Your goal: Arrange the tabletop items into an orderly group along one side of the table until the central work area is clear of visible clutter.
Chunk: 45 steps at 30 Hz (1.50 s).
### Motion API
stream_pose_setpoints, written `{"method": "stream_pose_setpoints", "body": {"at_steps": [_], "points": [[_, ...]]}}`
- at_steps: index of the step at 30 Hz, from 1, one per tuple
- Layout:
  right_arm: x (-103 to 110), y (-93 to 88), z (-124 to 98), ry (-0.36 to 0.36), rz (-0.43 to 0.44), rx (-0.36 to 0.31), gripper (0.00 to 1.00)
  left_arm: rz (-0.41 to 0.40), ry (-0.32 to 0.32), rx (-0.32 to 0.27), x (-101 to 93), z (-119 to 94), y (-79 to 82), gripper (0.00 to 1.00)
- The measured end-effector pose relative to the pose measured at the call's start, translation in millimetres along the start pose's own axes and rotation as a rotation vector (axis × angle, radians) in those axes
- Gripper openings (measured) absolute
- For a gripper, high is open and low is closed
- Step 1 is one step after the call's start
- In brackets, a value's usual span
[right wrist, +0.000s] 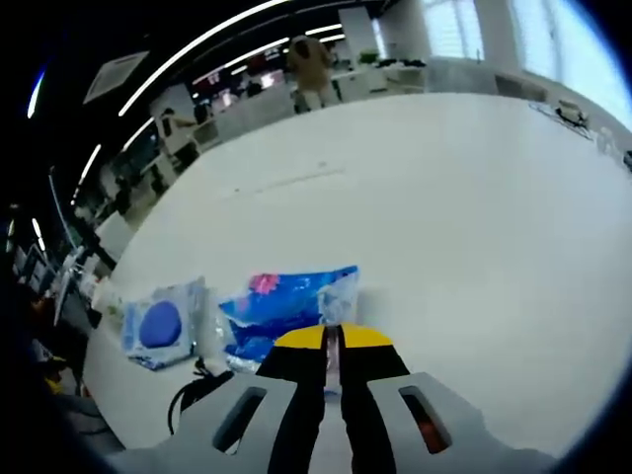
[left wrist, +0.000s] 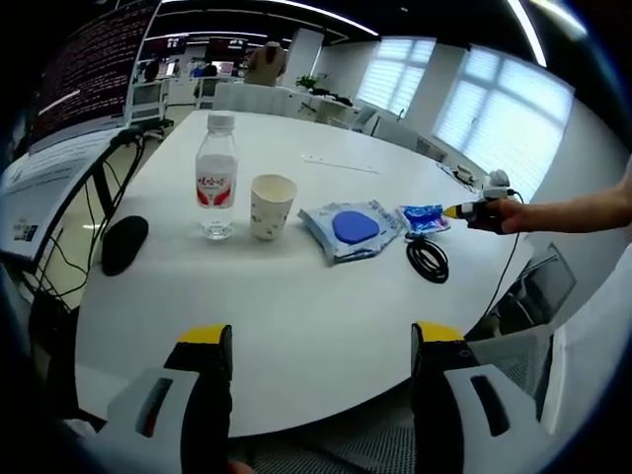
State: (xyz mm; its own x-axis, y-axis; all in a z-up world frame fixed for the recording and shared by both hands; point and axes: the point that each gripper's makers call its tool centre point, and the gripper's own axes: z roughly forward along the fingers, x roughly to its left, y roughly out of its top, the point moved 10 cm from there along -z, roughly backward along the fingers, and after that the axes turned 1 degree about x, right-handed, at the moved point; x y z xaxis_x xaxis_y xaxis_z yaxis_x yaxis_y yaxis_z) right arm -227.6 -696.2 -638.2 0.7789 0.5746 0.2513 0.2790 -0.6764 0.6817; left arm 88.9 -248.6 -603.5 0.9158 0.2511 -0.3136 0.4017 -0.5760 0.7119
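A clear water bottle (left wrist: 216, 178) with a red label stands upright at the table's left, a paper cup (left wrist: 272, 205) right beside it. To their right lie a white pack with a blue disc (left wrist: 351, 229) (right wrist: 163, 324), a blue snack packet (left wrist: 425, 217) (right wrist: 286, 306) and a coiled black cable (left wrist: 428, 259) (right wrist: 193, 390). My left gripper (left wrist: 321, 341) hangs open above the near table edge, holding nothing. My right gripper (right wrist: 333, 341) (left wrist: 474, 210), held by a person's arm, is shut on the packet's right edge.
A black rounded object (left wrist: 123, 242) lies near the left edge of the white round table (left wrist: 296, 316). A stand with cables (left wrist: 99, 188) and a screen stand off to the left. Small items (left wrist: 464, 178) sit at the far right rim. People stand at desks behind.
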Motion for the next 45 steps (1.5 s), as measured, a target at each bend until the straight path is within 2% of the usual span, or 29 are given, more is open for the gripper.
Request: {"method": "stream_pose_setpoints", "body": {"at_steps": [18, 22, 31, 36, 42, 45], "points": [[22, -6.1, -4, 0.048, -0.082, 0.018, 0.08, -0.087, 0.017, -0.027, -0.9, 9, -2.4, 0.70], [28, -10.6, -4, 0.067, -0.109, 0.031, 0.10, -0.079, -0.001, -0.027, -6.4, 14, -0.2, 0.71], [40, -18.5, -4, 0.092, -0.111, 0.026, 0.11, -0.078, -0.022, -0.023, -11.2, 25, 6.4, 0.70], [57, -21.8, -2, 0.129, -0.140, 0.035, 0.11, -0.127, -0.034, -0.027, -10.5, 35, 8.2, 0.68], [81, -24.0, 3, 0.191, -0.162, 0.039, 0.12, -0.155, -0.041, -0.029, -12.5, 44, 7.8, 0.66], [93, -26.8, 6, 0.218, -0.182, 0.049, 0.12, -0.158, -0.042, -0.012, -13.1, 51, 5.8, 0.65]]}}
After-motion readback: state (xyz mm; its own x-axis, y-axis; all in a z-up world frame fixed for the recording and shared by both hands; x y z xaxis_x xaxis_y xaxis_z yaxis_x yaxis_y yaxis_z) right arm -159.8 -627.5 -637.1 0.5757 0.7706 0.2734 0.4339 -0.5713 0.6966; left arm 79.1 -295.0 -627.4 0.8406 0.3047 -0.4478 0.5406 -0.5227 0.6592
